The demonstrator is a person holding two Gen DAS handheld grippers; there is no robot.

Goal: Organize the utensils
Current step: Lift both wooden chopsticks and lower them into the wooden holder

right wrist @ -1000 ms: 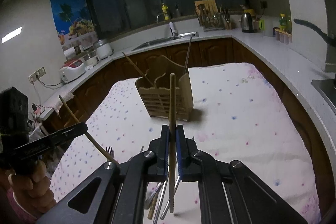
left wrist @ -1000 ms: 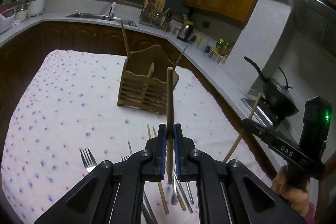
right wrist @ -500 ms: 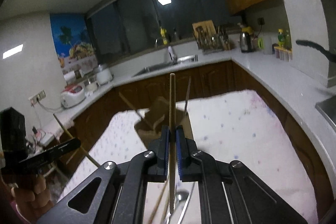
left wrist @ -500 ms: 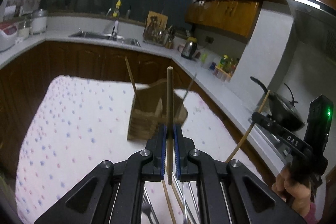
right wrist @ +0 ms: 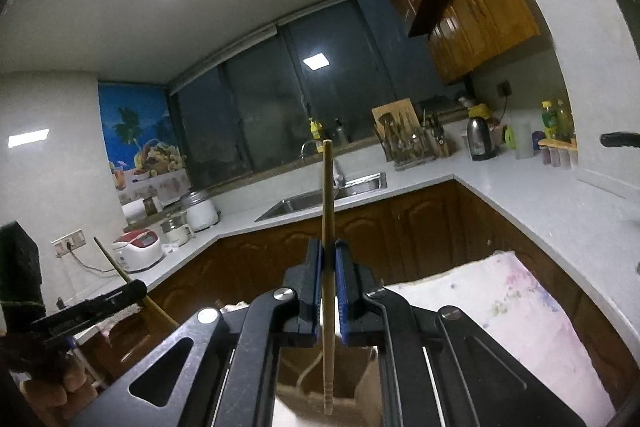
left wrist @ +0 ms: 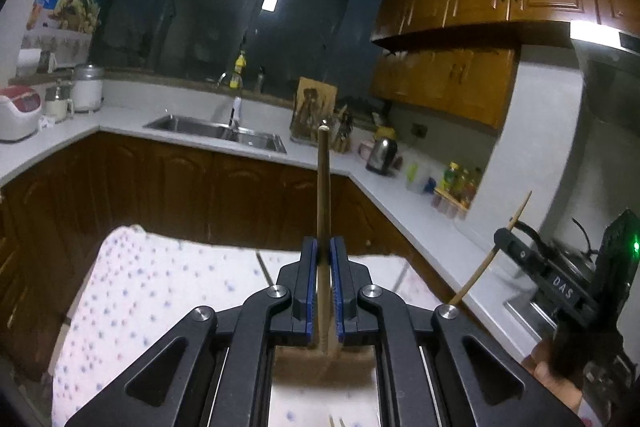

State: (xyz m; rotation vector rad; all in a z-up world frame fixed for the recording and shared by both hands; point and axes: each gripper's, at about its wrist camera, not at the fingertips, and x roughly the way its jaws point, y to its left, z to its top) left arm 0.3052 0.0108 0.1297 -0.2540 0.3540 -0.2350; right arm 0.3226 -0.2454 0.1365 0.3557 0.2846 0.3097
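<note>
Left gripper (left wrist: 324,259): clenched on chopstick (left wrist: 323,187), mid-shaft, upright above holder (left wrist: 320,363) | Right gripper (right wrist: 328,263): clenched on second chopstick (right wrist: 327,195), tip over holder | Handling: light, stiff, smooth wood; likely pivots, grip mid-shaft.

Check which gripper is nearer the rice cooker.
Left. The left gripper is on the side toward the rice cooker; the right gripper is farther off, on the opposite side.
</note>
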